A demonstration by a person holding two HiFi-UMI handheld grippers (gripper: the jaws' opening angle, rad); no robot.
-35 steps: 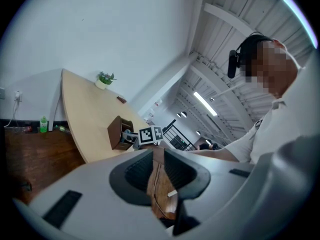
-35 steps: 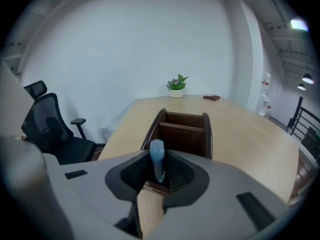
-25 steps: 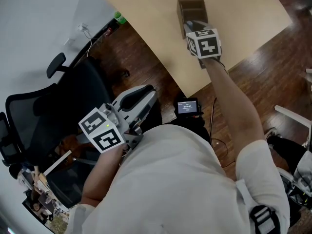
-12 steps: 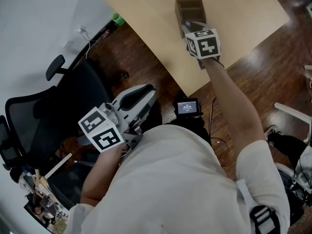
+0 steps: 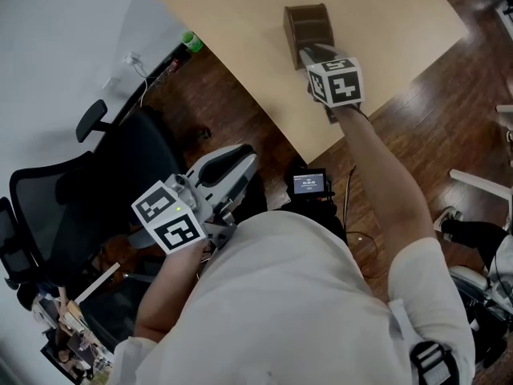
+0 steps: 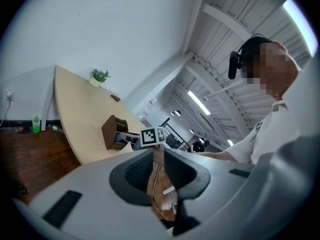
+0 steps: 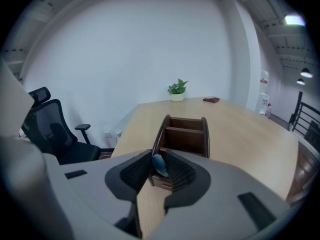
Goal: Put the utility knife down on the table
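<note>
Right gripper view: I see the right gripper (image 7: 159, 157) clamped on the blue utility knife (image 7: 160, 166), over the tan table (image 7: 240, 129), just in front of the brown organizer (image 7: 186, 134). I can't tell if the knife touches the tabletop. Potted plant (image 7: 177, 89) at table's far end, upper centre, against a white wall; black office chair (image 7: 50, 129) at left. Left gripper (image 6: 156, 159): jaws slightly apart, empty, above dark wood floor (image 5: 240, 103).

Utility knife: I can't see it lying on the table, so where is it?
In the right gripper view, the utility knife sits held between the right gripper's jaws, just before the brown organizer on the table.
</note>
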